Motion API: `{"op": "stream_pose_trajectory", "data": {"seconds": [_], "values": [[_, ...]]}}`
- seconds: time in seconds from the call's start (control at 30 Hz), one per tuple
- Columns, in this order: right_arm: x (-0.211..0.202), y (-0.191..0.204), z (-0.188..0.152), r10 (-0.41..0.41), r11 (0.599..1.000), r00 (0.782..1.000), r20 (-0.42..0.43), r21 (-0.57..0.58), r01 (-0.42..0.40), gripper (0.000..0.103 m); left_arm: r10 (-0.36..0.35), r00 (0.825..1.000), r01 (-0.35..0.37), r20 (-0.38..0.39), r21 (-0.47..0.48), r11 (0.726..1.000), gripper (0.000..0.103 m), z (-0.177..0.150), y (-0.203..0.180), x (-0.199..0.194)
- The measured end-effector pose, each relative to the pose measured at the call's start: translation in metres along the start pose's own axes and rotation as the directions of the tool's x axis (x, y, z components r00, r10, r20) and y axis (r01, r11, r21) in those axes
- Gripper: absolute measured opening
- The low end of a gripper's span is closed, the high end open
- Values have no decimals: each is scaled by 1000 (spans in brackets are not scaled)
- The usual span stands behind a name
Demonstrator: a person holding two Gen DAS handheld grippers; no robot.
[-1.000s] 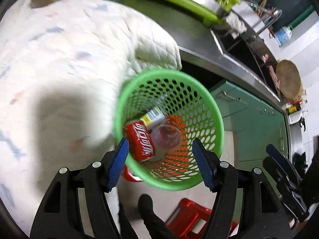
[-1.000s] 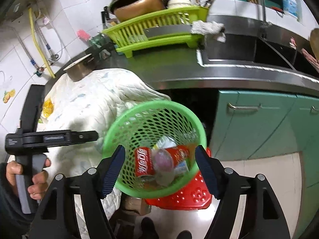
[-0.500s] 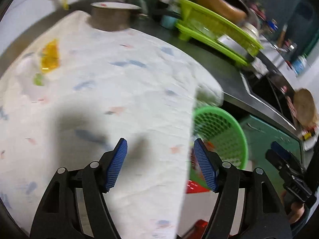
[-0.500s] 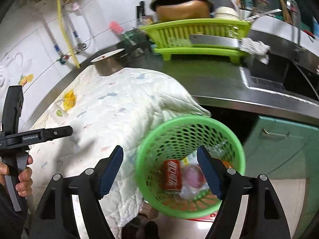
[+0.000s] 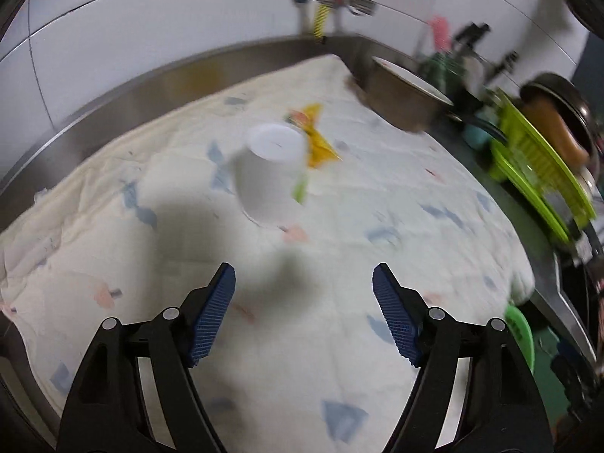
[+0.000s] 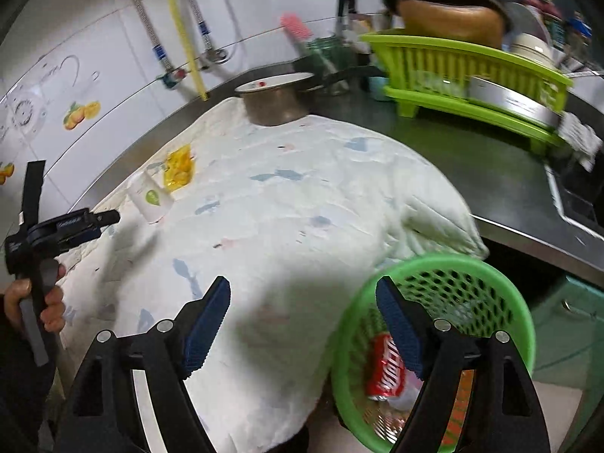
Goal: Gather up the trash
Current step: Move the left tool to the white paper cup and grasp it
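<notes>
The left wrist view looks down close over the quilted cloth toward the wall; the right wrist view sits farther back (higher), sharing that cloth.

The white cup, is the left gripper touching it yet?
Apart. In the left wrist view the open left gripper has both fingers short of the white cup, with bare quilt showing between them.

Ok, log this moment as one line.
left gripper: open, aimed at paper cup | right gripper: open, empty | basket: holds red can
</notes>
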State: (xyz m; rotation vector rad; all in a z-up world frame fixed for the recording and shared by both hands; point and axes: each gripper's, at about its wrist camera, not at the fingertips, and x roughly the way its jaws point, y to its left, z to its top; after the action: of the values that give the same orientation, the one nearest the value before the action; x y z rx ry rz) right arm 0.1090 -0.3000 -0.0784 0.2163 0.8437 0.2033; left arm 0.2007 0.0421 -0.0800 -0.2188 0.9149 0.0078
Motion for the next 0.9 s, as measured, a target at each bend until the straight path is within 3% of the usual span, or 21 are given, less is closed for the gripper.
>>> {"op": "stream_pose_trajectory", "data": {"seconds": [0.37,0.8,0.9], "values": [[50,43,39,74,992,997,-33,-96,-77,77,67,997,-69,27,82,994,75,45,1,56],[92,71,65,94,980,994,-62,-172,-104,77,64,997,-68,34,114,991,77,58,6,84],[100,75,71,100,978,992,-71,-175,-111,77,54,998,-57,25,118,991,65,58,9,89]]}}
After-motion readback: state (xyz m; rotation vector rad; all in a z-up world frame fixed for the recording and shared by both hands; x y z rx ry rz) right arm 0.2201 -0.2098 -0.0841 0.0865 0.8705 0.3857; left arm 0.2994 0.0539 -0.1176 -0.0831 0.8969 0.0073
